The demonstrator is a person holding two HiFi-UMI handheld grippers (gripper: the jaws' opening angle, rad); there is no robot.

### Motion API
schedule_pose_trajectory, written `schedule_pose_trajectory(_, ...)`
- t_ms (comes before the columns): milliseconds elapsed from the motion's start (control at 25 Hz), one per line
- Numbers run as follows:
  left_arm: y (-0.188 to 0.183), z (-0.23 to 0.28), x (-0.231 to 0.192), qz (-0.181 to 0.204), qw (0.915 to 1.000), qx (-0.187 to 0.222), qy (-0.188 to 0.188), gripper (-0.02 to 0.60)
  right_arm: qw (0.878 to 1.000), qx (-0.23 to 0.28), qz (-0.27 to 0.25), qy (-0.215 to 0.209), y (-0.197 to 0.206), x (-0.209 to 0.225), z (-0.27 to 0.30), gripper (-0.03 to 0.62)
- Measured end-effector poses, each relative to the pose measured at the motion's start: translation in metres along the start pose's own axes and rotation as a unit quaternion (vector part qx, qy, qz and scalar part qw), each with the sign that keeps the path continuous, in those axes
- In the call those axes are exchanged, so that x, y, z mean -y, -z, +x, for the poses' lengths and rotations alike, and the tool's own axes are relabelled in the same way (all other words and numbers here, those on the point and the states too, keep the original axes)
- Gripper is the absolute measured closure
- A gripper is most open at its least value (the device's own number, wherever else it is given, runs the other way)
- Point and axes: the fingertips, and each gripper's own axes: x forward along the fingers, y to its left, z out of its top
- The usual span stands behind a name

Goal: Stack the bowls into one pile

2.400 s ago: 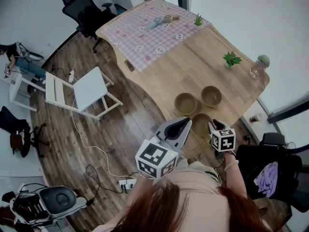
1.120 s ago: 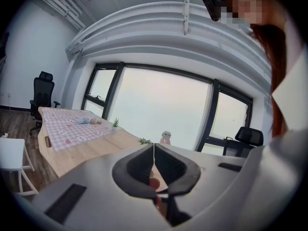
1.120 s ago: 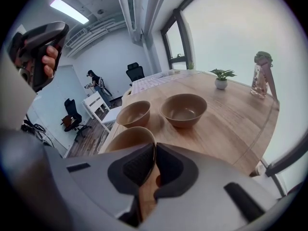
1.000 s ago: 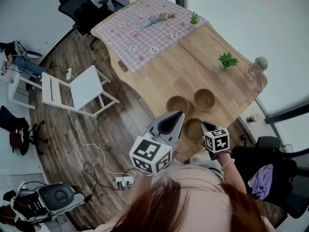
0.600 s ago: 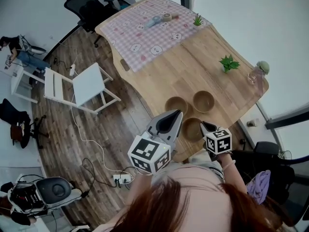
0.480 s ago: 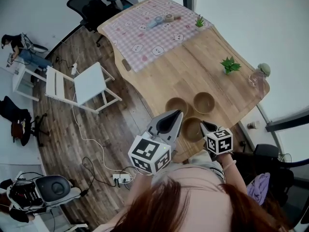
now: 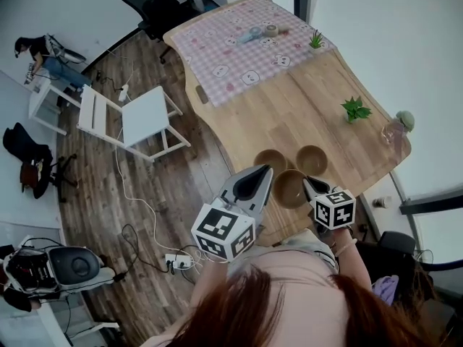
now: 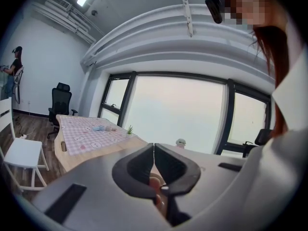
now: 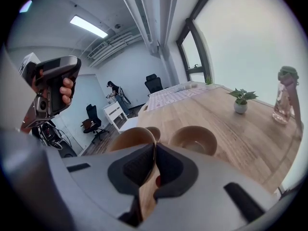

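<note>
Three to stack: notes on grip and handling

We've got a trio of tan bowls sitting close together near the front edge of the worktop [image 7: 304, 107]: the nearest bowl [image 7: 291, 188], the left bowl [image 7: 270, 161] and the far bowl [image 7: 312, 160]. They look like wood or bamboo to us, so our guess is light, stiff and not very fragile, with a smooth finish that might slip a little. The walls are thin, so the rim is the obvious place to grab, one pad inside and one outside. We reckon a rim pinch like that lets a bowl tilt and swing, so it probably wants gentle handling.

Our right tongs [image 9: 155, 146] have exactly that grip: nearly closed, pinching the near rim of the nearest bowl, with the wall sandwiched between the pads. The bowl looks tipped, but we can't tell if it's clear of the worktop.

Our left tongs [image 8: 153, 146] are pressed together with nothing in them, hanging just left of the bowls and touching none.
</note>
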Motion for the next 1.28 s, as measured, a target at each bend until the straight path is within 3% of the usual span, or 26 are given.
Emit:
schedule_pose_trajectory(720, -0.007, -0.029, -0.038, -0.016, 0.9964, 0.015, -0.082, 0.571, 0.998, -0.009, -0.045, -0.053, -0.039, -0.019, 0.048, 0.579)
schedule_pose_trajectory(1280, -0.007, -0.046, -0.060, -0.019, 0.9917, 0.016, -0.126, 0.571, 0.995, -0.028, -0.061, -0.067, -0.046, -0.022, 0.084, 0.579)
